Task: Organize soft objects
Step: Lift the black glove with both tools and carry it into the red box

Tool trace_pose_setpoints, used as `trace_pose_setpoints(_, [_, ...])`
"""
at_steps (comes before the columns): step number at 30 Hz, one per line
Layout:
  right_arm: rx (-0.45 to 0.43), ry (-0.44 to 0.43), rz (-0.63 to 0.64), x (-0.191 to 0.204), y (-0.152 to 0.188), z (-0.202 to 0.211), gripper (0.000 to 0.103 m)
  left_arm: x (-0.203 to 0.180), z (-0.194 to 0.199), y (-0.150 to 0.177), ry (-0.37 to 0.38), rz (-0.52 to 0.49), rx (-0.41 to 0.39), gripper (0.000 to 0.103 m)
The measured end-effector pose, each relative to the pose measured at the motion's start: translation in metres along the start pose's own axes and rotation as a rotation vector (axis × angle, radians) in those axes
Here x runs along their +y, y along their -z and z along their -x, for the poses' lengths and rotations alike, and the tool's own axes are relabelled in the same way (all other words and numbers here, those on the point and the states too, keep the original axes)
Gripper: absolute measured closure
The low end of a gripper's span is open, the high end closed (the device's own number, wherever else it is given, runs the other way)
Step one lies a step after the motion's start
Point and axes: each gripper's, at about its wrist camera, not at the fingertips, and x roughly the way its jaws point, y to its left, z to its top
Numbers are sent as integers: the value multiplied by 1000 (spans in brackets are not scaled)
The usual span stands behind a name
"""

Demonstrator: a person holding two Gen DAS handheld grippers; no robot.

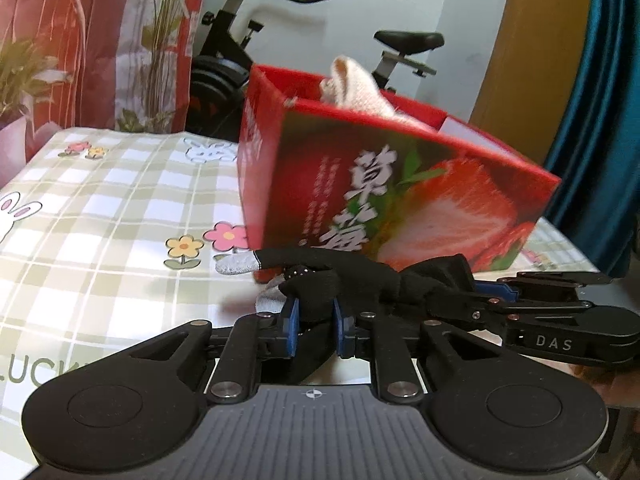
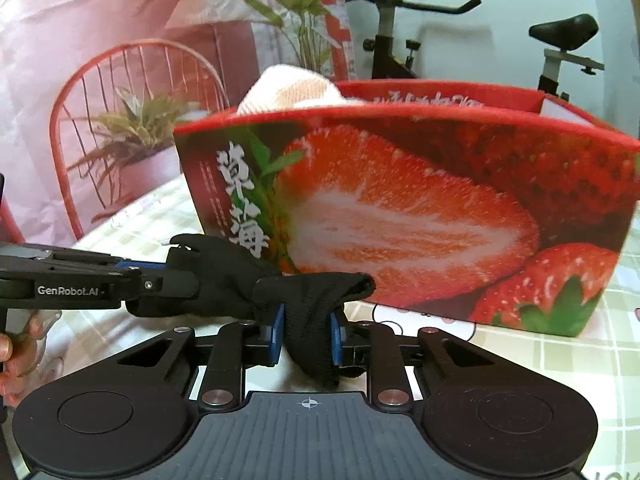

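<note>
A black glove [image 1: 360,276] with a grey fingertip [image 1: 236,265] hangs stretched just above the table, in front of a red strawberry box [image 1: 420,200]. My left gripper [image 1: 315,316] is shut on its finger end. From the right, my right gripper [image 1: 492,292] is clamped on the other end. In the right wrist view the black glove [image 2: 312,292] is bunched between the blue pads of my right gripper [image 2: 307,332], and my left gripper [image 2: 160,276] holds it from the left. A cream knitted item [image 2: 292,88] pokes out of the strawberry box [image 2: 400,216].
The table wears a checked cloth [image 1: 100,208] printed with flowers and rabbits. Behind it stand an exercise bike [image 1: 240,40], a red wire chair [image 2: 120,80] and potted plants [image 2: 132,132]. A person's hand [image 2: 16,360] grips the left tool's handle.
</note>
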Motion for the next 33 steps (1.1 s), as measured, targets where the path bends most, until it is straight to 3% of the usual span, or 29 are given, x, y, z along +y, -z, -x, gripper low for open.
trace_pose_setpoints(8, [-114, -12, -17, -7, -14, 47, 82, -25, 35, -15, 39, 9, -93, 85])
trace_pose_setpoints(18, [-220, -32, 28, -16, -60, 90, 82, -50, 58, -57, 50, -55, -182, 85])
trace_pose_setpoints(25, [-229, -38, 26, -35, -96, 94, 82, -56, 48, -86, 67, -79, -197, 85])
trace_pose_setpoints(33, [-205, 21, -14, -68, -134, 74, 82, -60, 3, -130, 79, -110, -141, 84])
